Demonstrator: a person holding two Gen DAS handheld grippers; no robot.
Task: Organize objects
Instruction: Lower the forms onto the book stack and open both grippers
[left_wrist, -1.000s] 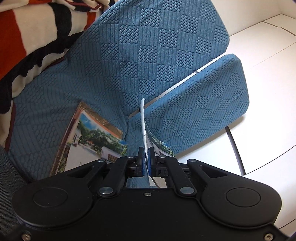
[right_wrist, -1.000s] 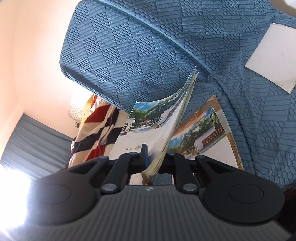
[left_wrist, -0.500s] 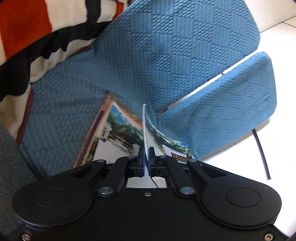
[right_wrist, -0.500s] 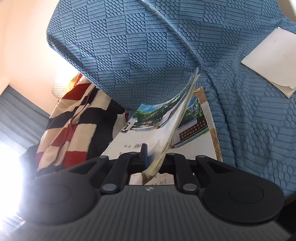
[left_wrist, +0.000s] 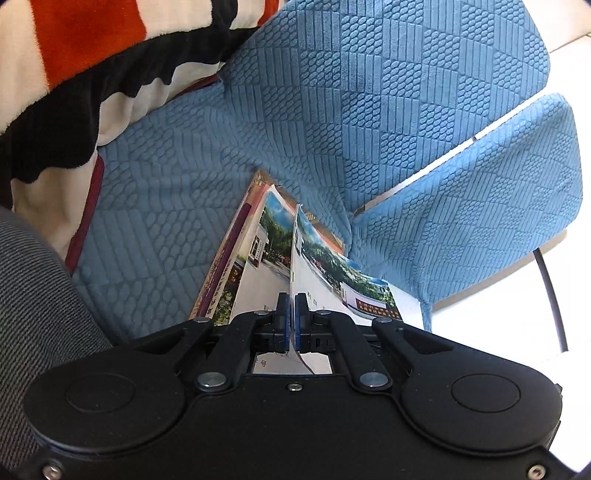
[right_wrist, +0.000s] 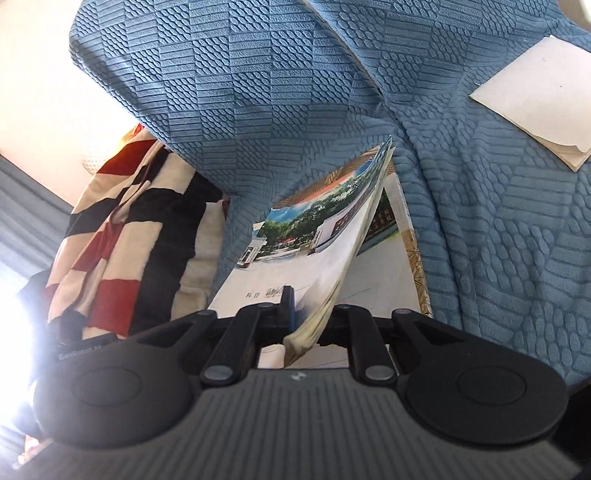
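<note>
Both grippers hold one thin booklet (right_wrist: 325, 258) by its near edge: the left gripper (left_wrist: 292, 326) has its fingers pinched together on the cover, the right gripper (right_wrist: 306, 314) is clamped on the thicker page block. The booklet's long axis runs away from the fingers, sloping down over a matching booklet (right_wrist: 391, 266) lying flat on the blue sofa cover (left_wrist: 332, 110), directly beneath and nearly touching at the far end.

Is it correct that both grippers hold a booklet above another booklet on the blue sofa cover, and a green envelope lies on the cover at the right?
Not quite. The right wrist view shows the envelope is white, not green. The rest holds: left gripper and right gripper hold a booklet above another booklet on the blue sofa cover.
</note>
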